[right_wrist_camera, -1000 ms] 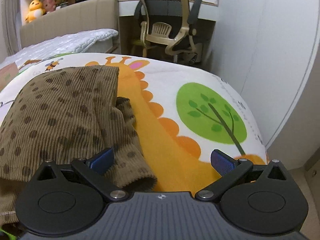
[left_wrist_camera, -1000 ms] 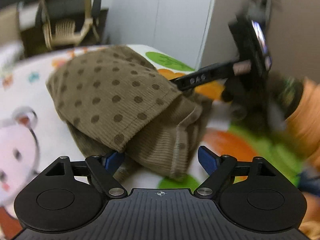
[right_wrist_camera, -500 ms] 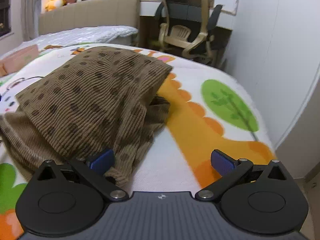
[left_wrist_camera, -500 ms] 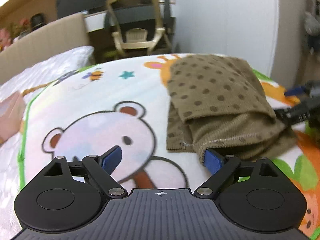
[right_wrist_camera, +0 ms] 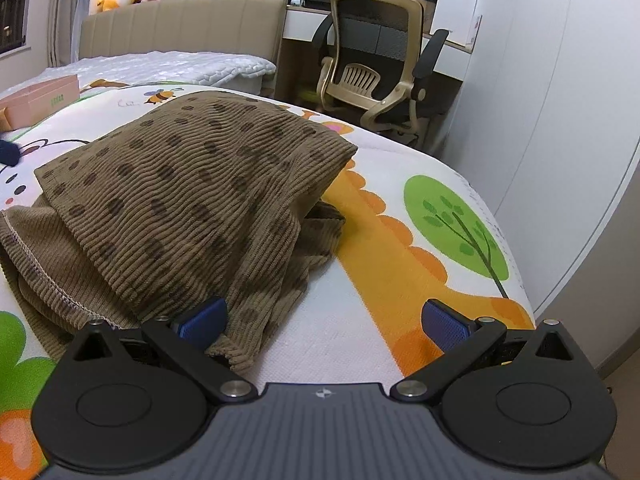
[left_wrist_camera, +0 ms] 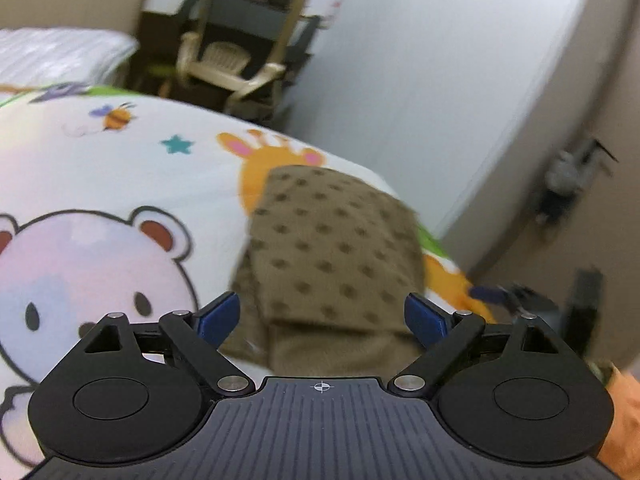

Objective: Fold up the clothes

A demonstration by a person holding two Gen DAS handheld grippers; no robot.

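A folded brown corduroy garment with dark dots point(left_wrist_camera: 332, 256) lies on the cartoon-print bed cover point(left_wrist_camera: 120, 168). In the left wrist view it sits straight ahead of my left gripper point(left_wrist_camera: 322, 318), whose blue pads stand wide apart with nothing pressed between them. In the right wrist view the garment point(right_wrist_camera: 180, 200) fills the left half, with its stitched hem at the lower left. My right gripper point(right_wrist_camera: 325, 325) is open; its left pad hangs over the garment's near corner and its right pad over the orange print. The right gripper's blue tip point(left_wrist_camera: 486, 293) shows at the garment's right side.
An office chair point(right_wrist_camera: 372, 68) and a desk stand beyond the bed's far edge. A white wall point(right_wrist_camera: 560, 100) runs close along the right edge. A pink box point(right_wrist_camera: 40, 98) lies at the back left, a padded headboard point(right_wrist_camera: 180, 24) behind it. An orange sleeve point(left_wrist_camera: 620, 412) shows at lower right.
My left gripper swung away over the bear print, then back, and now faces the garment from a little farther off. The right gripper shifted so the garment fills more of its view. The garment stays folded.
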